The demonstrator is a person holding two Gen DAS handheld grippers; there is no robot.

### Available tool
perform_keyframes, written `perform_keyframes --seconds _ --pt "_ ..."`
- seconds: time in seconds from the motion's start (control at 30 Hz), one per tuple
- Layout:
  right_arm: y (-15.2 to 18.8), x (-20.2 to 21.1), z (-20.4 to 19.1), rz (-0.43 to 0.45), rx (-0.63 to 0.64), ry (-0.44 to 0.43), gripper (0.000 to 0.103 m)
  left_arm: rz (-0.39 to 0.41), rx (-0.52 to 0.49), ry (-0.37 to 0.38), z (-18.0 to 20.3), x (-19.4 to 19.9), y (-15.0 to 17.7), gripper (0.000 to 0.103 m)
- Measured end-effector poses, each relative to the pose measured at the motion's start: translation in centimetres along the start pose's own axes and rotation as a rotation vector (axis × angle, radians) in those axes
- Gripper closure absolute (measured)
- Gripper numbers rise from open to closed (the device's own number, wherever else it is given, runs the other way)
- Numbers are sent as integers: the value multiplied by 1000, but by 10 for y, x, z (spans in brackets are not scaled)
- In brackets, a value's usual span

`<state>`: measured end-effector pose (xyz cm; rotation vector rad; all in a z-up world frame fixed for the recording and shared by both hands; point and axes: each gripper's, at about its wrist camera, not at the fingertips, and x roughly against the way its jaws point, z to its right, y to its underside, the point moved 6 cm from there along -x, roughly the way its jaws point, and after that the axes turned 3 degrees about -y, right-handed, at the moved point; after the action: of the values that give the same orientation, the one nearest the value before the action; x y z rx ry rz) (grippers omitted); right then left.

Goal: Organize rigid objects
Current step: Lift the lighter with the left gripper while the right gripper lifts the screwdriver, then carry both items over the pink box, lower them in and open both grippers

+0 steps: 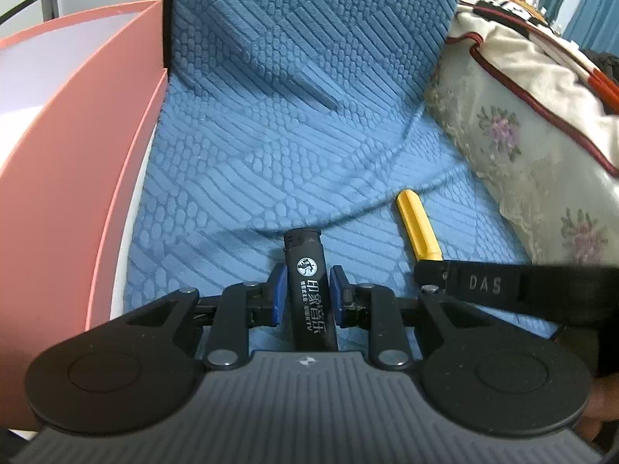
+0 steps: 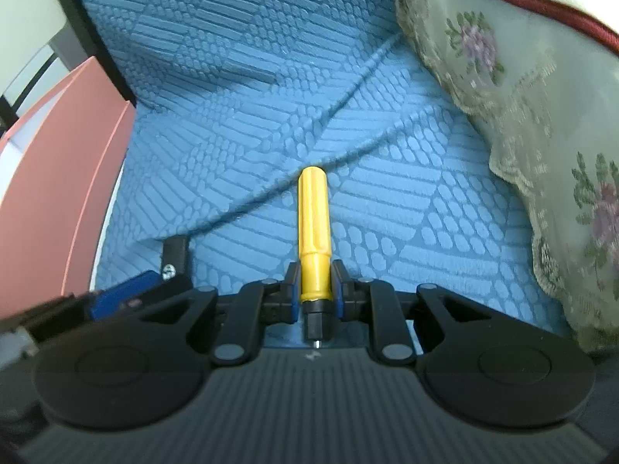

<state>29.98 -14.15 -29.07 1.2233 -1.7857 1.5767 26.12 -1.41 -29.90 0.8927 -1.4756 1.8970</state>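
Note:
A black lighter (image 1: 309, 290) with white print lies between the blue pads of my left gripper (image 1: 307, 276); the jaws are closed against its sides. My right gripper (image 2: 315, 276) is shut on a yellow-handled screwdriver (image 2: 314, 228), handle pointing away, black collar and metal tip toward the camera. Both sit low over a blue textured sofa cover (image 1: 309, 135). In the left wrist view the yellow handle (image 1: 418, 224) shows to the right, with the right gripper's black body (image 1: 503, 290) beside it. In the right wrist view the lighter's top (image 2: 176, 251) and the left gripper (image 2: 127, 297) show at lower left.
A pink open box (image 1: 77, 154) stands at the left, also in the right wrist view (image 2: 58, 193). A floral lace-edged cushion (image 1: 522, 147) lies at the right and also shows in the right wrist view (image 2: 522, 96). The blue sofa backrest (image 2: 232, 19) rises behind.

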Motion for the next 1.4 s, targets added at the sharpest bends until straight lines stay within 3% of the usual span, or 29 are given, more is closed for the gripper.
perform_keyframes --seconds 0.37,0.9,1.4 --pt "2 2 -3 -23 43 16 83 9 57 -4 -8 7 -6 76" --pt "-10 47 -11 -8 24 -44 83 48 96 85 -13 58 -32 76" --pt "-54 105 -78 63 82 -150 83 130 113 96 -56 125 -93 76"
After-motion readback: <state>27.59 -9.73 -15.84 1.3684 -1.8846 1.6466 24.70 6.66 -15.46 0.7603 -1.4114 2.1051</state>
